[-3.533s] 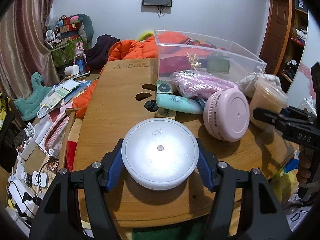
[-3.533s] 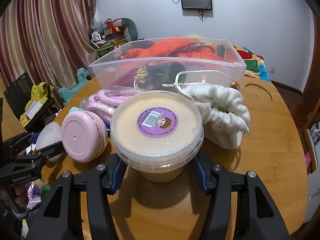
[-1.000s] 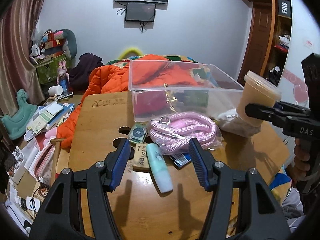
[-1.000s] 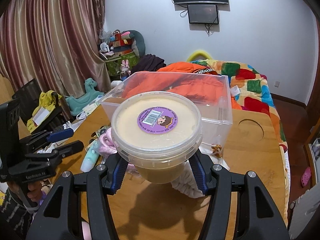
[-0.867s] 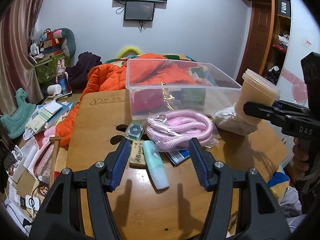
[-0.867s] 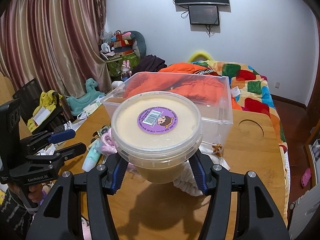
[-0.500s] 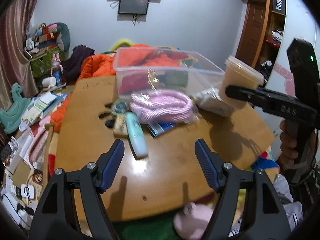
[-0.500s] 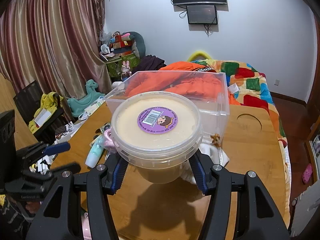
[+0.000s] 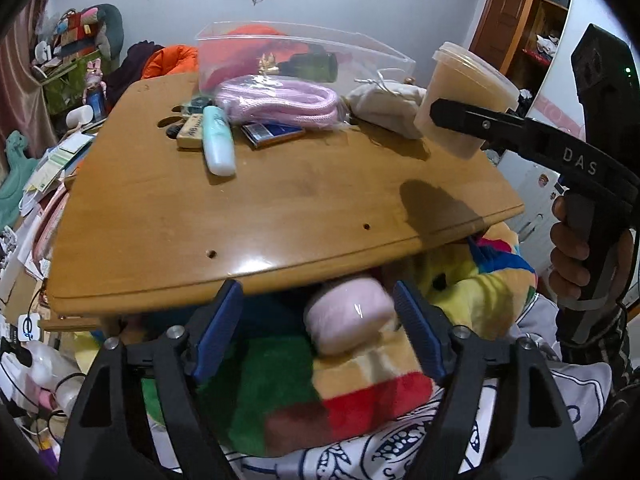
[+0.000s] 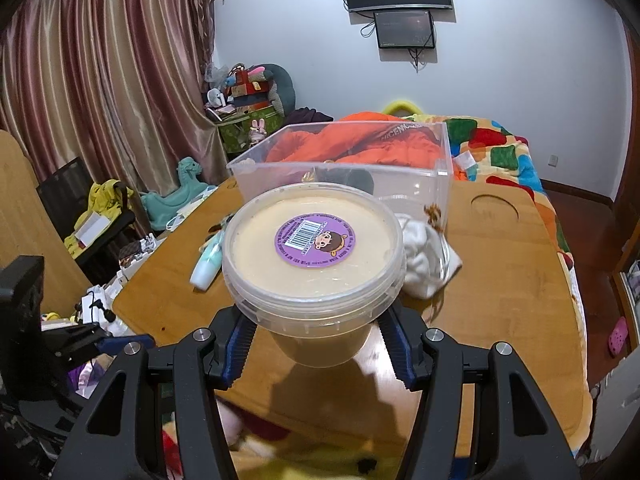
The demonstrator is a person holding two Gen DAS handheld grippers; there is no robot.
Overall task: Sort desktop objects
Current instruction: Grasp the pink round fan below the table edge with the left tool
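My right gripper [image 10: 316, 342] is shut on a beige tub with a purple sticker [image 10: 314, 250] and holds it above the wooden table [image 10: 500, 280]; the tub also shows in the left wrist view [image 9: 464, 96]. My left gripper [image 9: 318, 330] is open and empty, below the table's front edge. A pink round jar [image 9: 350, 320] lies between its fingers, on a colourful blanket [image 9: 360, 400], not gripped. A clear plastic bin [image 9: 296, 56] stands at the table's back. A pink rope bundle [image 9: 280, 102], a mint tube [image 9: 218, 140] and a white pouch [image 9: 390, 106] lie before it.
A blue card [image 9: 272, 132] and small items lie beside the mint tube. An orange jacket [image 10: 360, 140] lies behind the bin. Clutter fills the floor at the left [image 9: 36, 184]. A bed with a patchwork cover [image 10: 504, 152] is at the right.
My left gripper has dropped back below the table's front edge and opened wider; the pink jar now lies on the blanket between its fingers. My right gripper has kept the tub aloft.
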